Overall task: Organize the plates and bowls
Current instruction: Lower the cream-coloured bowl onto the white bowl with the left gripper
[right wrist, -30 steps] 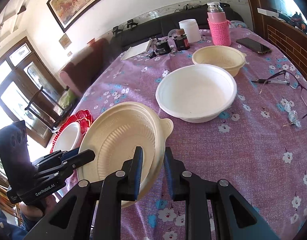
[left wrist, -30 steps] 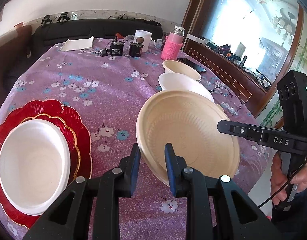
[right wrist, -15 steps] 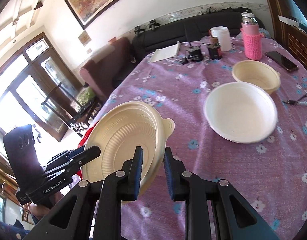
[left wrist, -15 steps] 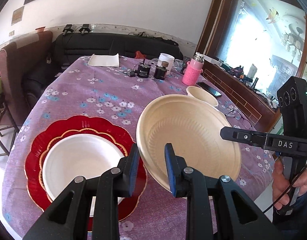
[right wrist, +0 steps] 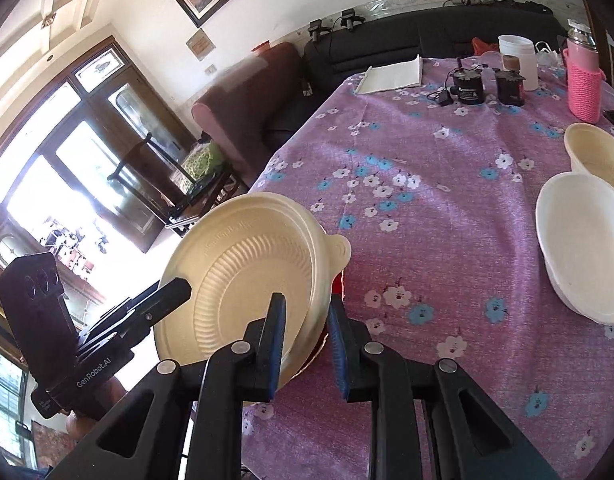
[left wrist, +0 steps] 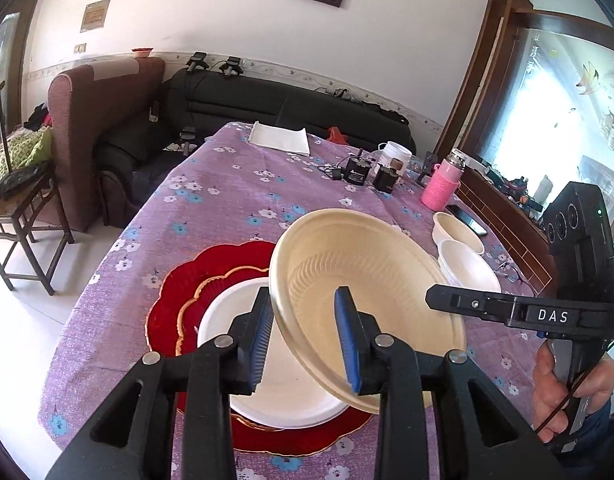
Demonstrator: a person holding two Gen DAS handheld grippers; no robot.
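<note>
Both grippers hold one cream bowl (left wrist: 371,288) by opposite rims, tilted in the air. My left gripper (left wrist: 307,344) is shut on its left rim. My right gripper (right wrist: 305,344) is shut on its right rim; the bowl also shows in the right wrist view (right wrist: 251,276). Below it, a white bowl (left wrist: 267,384) sits on stacked red plates (left wrist: 175,304). A second white bowl (right wrist: 583,252) and a smaller cream bowl (right wrist: 599,152) rest on the table to the right.
The purple flowered tablecloth (right wrist: 427,184) covers the table. At the far end stand a pink flask (right wrist: 583,80), two black devices (right wrist: 469,86), a white tub (right wrist: 517,54) and a white paper (right wrist: 391,74). A phone (left wrist: 467,220) lies by the cream bowl.
Both grippers have carried the cream bowl up and leftward, from the table beside the white bowl to above the red plates. It is more tilted now.
</note>
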